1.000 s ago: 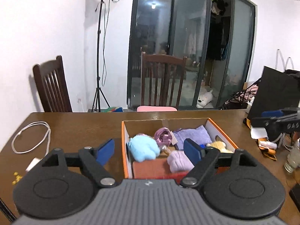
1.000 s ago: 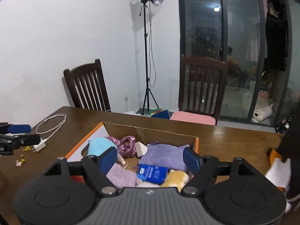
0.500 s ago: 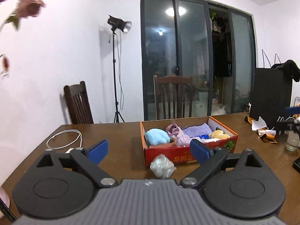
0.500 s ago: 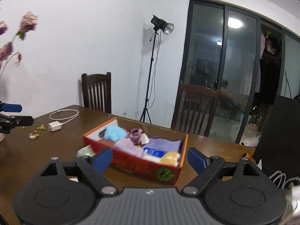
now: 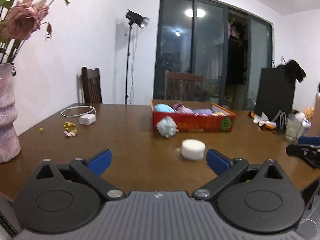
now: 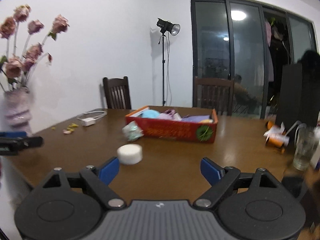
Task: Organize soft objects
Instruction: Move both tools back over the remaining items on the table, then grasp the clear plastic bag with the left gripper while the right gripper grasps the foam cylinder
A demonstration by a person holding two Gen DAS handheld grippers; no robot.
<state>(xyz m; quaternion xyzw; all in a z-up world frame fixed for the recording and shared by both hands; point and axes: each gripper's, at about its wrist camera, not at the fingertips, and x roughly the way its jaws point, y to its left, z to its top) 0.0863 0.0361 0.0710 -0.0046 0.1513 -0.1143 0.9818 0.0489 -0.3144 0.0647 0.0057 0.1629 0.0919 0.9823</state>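
Observation:
A red cardboard box (image 5: 192, 122) (image 6: 172, 129) sits mid-table, holding a light blue plush, purple cloths and a yellow toy. A crumpled pale green bundle (image 5: 167, 127) (image 6: 132, 131) leans on its near left corner. Nearer me lies a white round puff (image 5: 193, 151) (image 6: 130, 153). My left gripper (image 5: 159, 160) hovers near the table's front edge, its jaws opening with nothing between them; the puff lies just beyond its right finger. My right gripper (image 6: 160, 169) is open and empty, and the puff lies just beyond its left finger.
A pink vase (image 5: 7, 118) (image 6: 18, 108) with dried roses stands at the left edge. A white charger with cable (image 5: 86, 119) and small scraps lie at back left. A drinking glass (image 6: 305, 150), wrappers and a black bag (image 5: 276, 94) crowd the right side.
Both grippers have drawn back from over the box and sunk toward the near table edge. The box now lies farther off; the bundle, puff and vase have come into view. The left jaws spread wider.

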